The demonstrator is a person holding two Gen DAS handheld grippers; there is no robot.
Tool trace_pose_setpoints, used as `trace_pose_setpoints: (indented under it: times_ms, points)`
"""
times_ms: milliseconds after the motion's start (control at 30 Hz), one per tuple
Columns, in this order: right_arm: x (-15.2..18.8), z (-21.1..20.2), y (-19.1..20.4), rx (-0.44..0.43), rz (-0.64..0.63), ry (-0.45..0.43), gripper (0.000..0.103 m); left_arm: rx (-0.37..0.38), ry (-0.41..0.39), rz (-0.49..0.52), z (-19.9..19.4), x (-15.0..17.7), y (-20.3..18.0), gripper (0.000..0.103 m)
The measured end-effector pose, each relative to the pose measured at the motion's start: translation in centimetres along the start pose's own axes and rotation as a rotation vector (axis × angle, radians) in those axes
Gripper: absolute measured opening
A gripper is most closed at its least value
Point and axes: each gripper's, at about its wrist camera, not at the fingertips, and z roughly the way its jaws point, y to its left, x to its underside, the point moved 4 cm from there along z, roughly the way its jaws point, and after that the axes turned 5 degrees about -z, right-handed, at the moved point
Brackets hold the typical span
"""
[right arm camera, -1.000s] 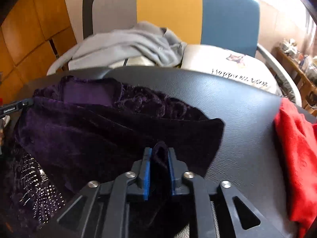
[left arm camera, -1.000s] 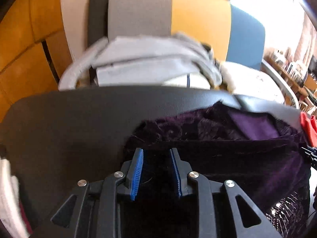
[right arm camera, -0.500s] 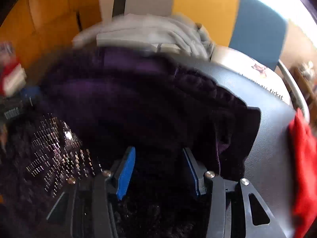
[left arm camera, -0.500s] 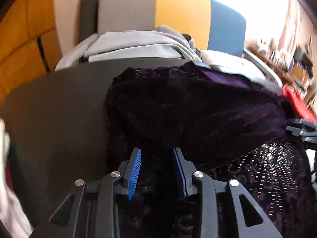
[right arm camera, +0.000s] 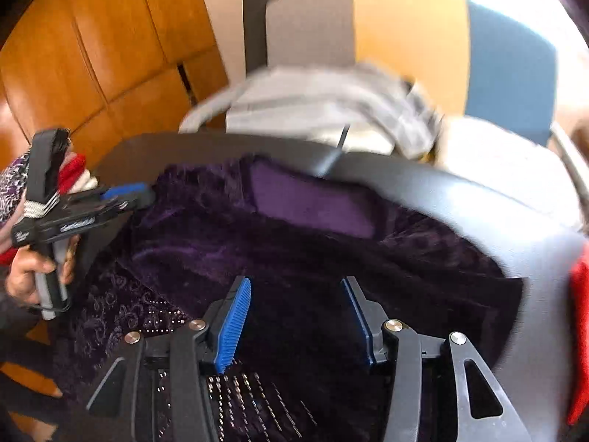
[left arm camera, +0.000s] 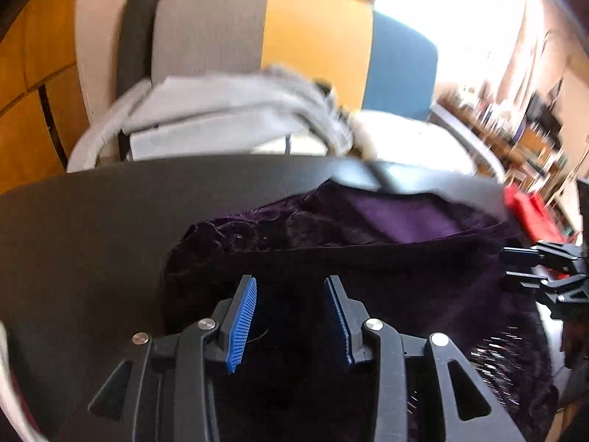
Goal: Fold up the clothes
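A dark purple velvet garment with a beaded hem lies folded over on the black table. My left gripper hovers over its left part. Its jaws are opening, and no cloth is pinched between the blue pads. In the right wrist view the left gripper shows at the garment's left edge, held by a person's hand. My right gripper stands open above the garment's near side with only flat cloth beneath. In the left wrist view its black fingers show at the right.
A red garment lies at the table's right edge. Behind the table, chairs with grey, yellow and blue backs hold grey clothes and a white printed cloth. Wooden panels line the left wall.
The right gripper, shut on a fold of the purple garment a second ago, has let it go and drawn back upward. The left jaws have widened. The garment now lies doubled over.
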Motion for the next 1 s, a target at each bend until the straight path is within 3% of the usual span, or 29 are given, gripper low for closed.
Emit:
trace_pose_setpoints:
  times_ms: [67,133,233,433,500,567,667,800,833,900,1000]
  points:
    - [0.4,2.1,-1.0,0.066,0.018,0.039,0.052,-0.059,0.029,-0.011,2.4,-0.5,1.0,0.039]
    - [0.5,3.4,-2.4,0.113,0.058,0.03,0.052,-0.046,-0.007,-0.041,3.0,-0.4,1.9,0.041]
    - [1.0,3.5,-3.3,0.11,0.068,-0.097,0.054,-0.02,-0.064,-0.087,3.7,0.0,3.2,0.041]
    - [1.1,3.3,-3.2,0.078,0.046,-0.098,0.068,-0.023,-0.05,-0.081,3.9,-0.3,3.2,0.042]
    - [1.3,3.1,-2.4,0.078,0.005,-0.071,0.078,-0.038,-0.033,-0.103,2.8,-0.3,3.0,0.042]
    - [0.8,4.4,-0.9,0.091,-0.044,-0.03,0.079,-0.031,-0.059,-0.131,1.0,0.1,3.0,0.043]
    - [1.2,2.5,0.2,0.086,-0.085,-0.012,0.079,-0.012,-0.086,-0.082,-1.7,1.7,2.1,0.043]
    - [4.3,-0.5,-0.2,0.06,-0.05,0.011,0.081,-0.038,-0.043,0.067,-2.1,5.5,0.2,0.044]
    - [5.1,-1.2,-0.3,0.055,-0.039,0.02,0.081,-0.064,-0.004,0.074,-1.2,6.7,0.3,0.046]
    - [8.0,-0.7,-1.7,0.073,0.012,0.08,0.082,-0.036,-0.033,0.023,-1.2,7.9,0.9,0.047]
    - [9.6,-1.7,-1.8,0.045,-0.019,-0.04,0.082,-0.014,-0.026,-0.012,-1.2,7.9,1.3,0.049]
